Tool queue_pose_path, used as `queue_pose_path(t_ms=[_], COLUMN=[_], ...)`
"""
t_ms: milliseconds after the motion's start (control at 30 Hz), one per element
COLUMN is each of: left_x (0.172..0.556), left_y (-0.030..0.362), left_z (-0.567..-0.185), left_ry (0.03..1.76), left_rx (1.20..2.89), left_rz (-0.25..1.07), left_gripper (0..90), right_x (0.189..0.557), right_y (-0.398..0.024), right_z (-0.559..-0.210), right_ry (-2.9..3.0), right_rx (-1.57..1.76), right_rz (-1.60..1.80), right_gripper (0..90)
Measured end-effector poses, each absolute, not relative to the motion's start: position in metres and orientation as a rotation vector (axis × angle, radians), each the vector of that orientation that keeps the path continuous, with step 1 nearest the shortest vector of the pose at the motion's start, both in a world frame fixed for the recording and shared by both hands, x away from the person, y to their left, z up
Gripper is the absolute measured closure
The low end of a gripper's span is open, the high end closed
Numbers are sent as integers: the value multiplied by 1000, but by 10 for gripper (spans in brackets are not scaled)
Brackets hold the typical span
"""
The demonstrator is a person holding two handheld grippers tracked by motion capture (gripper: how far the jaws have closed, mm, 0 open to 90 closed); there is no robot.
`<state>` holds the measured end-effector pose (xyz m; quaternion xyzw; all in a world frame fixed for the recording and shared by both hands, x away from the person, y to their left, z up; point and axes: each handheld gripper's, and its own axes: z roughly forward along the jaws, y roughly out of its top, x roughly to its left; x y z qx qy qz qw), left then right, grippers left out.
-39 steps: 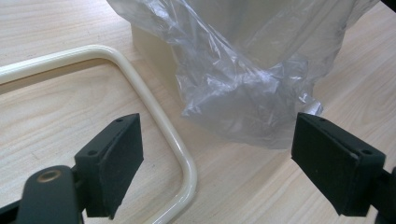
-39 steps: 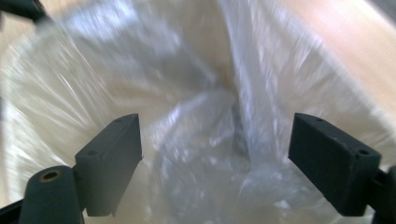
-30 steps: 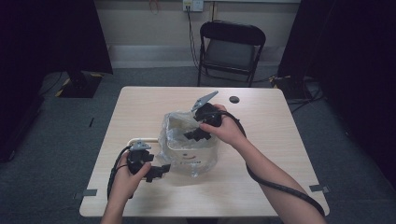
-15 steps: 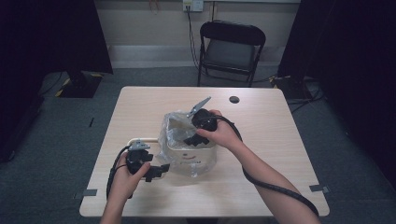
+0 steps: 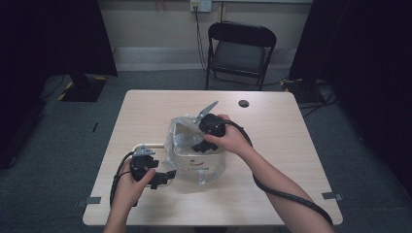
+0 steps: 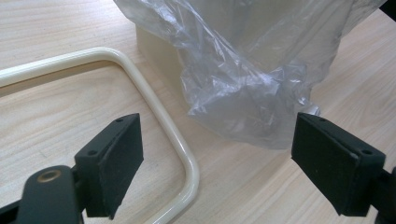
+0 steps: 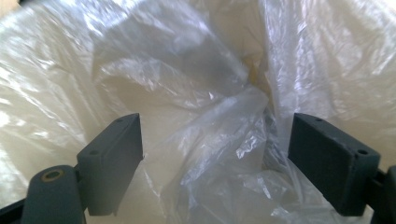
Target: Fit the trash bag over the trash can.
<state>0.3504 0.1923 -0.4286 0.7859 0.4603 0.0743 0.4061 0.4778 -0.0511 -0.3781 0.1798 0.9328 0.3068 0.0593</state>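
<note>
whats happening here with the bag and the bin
A person is lining a small cream bin with a clear plastic bag. The right gripper reaches down into the bag-lined opening, jaws open. The left gripper sits open on the table beside the bin, near a cream frame.

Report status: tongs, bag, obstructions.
Left tongs open beside clear plastic bag. Right tongs open inside it. Cream bin lined; cream ring lies loose.

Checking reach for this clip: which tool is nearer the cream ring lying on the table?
Left. The left tool hovers open right over the cream ring; the right tool is over the bag-lined bin.
</note>
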Motion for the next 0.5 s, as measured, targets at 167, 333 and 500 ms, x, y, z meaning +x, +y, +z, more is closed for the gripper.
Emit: queue_pose_path(t_ms=[167,333,500], left_x=[350,351,350], left_y=[191,193,195], left_z=[-428,-428,-428], left_ry=[1162,1158,1166], left_rx=[1978,1982,1967], left_rz=[185,183,187], left_gripper=[162,162,162], right_x=[477,479,480], right_y=[-51,-40,-21], right_z=[-363,-357,-365], right_ry=[2798,2795,2820], right_rx=[561,540,521], right_rz=[1006,1023,962], right_gripper=[165,161,165])
